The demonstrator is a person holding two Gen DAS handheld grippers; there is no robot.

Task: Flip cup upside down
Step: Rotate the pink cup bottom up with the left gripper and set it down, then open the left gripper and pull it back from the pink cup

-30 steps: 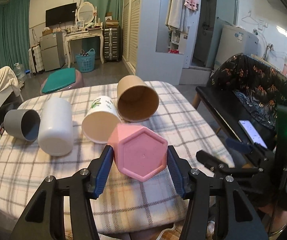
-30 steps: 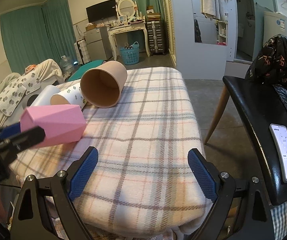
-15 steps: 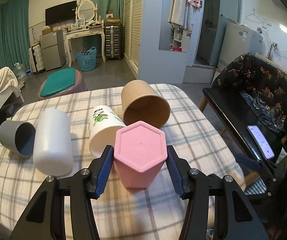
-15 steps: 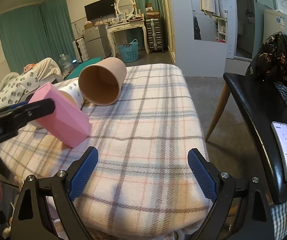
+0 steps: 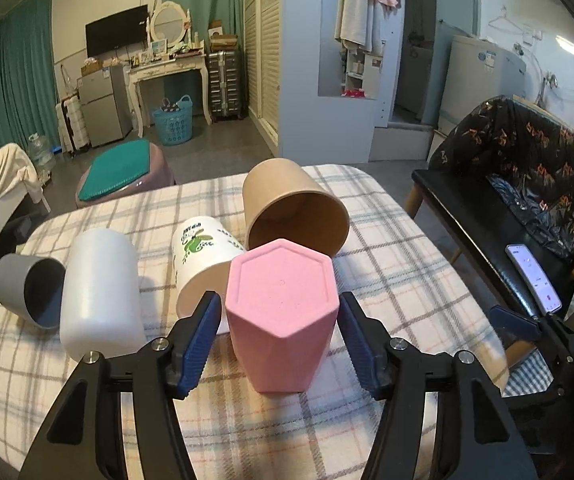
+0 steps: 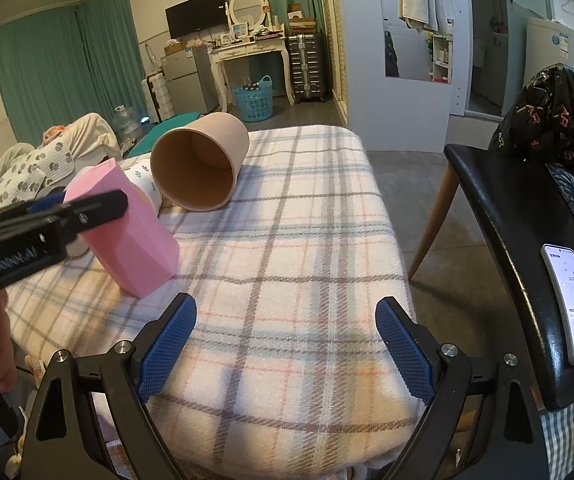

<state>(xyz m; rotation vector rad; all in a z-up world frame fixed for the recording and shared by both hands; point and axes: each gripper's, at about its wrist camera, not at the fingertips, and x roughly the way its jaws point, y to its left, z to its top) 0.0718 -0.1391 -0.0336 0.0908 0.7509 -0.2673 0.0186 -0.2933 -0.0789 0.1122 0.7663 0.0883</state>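
A pink hexagonal cup (image 5: 283, 312) stands upside down on the plaid tablecloth (image 5: 387, 248), closed base up. My left gripper (image 5: 280, 330) is around it; its blue pads sit just off the cup's sides with small gaps. The right wrist view shows the pink cup (image 6: 127, 224) mouth down on the cloth, slightly tilted, with the left gripper's finger across it. My right gripper (image 6: 285, 348) is open and empty above the table's near right edge.
Lying on their sides behind the pink cup: a brown paper cup (image 5: 293, 210), a white printed cup (image 5: 203, 256), a white tumbler (image 5: 99, 288), a grey cup (image 5: 27, 290). A black chair (image 6: 527, 216) with a phone (image 6: 573, 302) stands right.
The left gripper turned the pink cup from lying sideways to base-up, lowered it onto the cloth, and its pads have eased off the cup's sides. The right gripper stayed still.
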